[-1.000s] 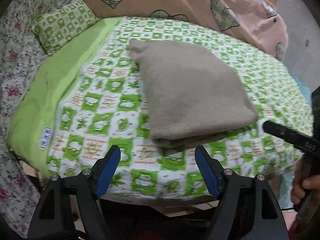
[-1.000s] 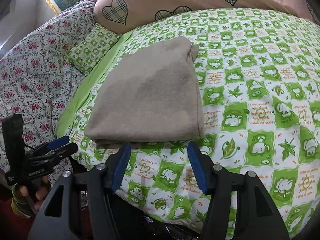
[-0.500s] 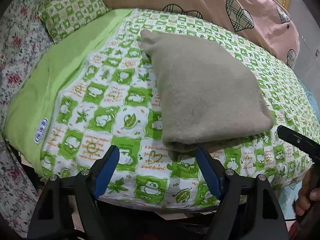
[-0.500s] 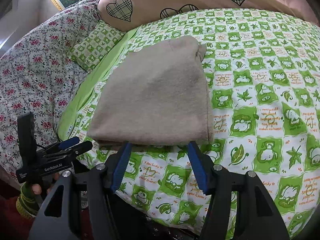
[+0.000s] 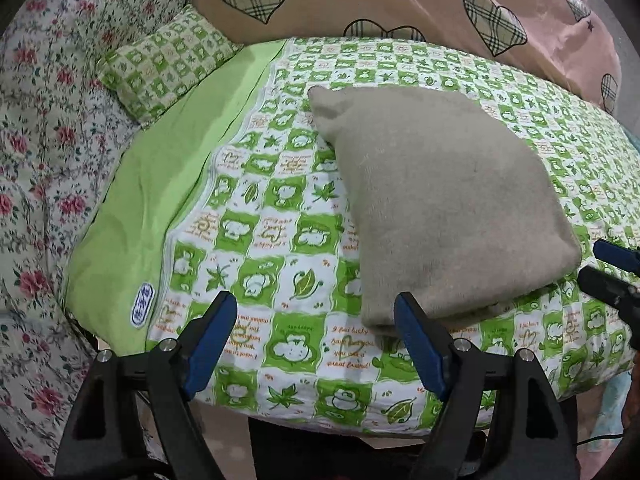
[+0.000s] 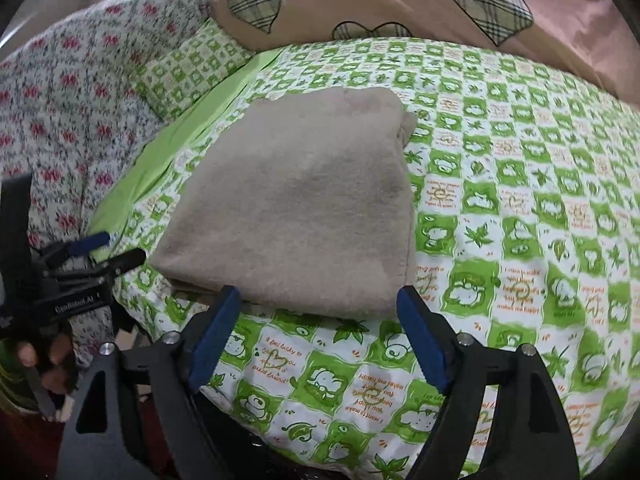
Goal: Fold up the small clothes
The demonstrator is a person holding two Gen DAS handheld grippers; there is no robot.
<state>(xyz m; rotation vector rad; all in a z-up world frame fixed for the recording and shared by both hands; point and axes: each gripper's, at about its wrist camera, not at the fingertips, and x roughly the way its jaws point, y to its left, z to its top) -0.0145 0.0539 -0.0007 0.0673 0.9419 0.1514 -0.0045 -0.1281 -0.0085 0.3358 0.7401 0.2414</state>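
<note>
Now, garment: folded beige garment (image 5: 448,200) flat on green-checked bed sheet (image 5: 280,248), near bed's front edge
Left hand-held gripper (image 5: 316,344): wide open, empty, just before garment's near left corner
Right hand-held gripper (image 6: 318,332): jaws opening, nothing between, just before garment's near edge
Small pillow (image 5: 168,68): beyond garment, far left
Pink heart quilt (image 5: 400,0): behind garment

Near corner of folded beige cloth (image 5: 436,200) hidden behind blue pad (image 5: 418,344) in left wrist view. Layers under cloth's near edge not countable. Right gripper (image 5: 612,276) cut by frame edge right of cloth, jaws partly seen. Hand (image 6: 44,364) left of cloth mostly hidden, blurred. Orange lettering on green checked sheet (image 6: 520,240) mostly illegible.
</note>
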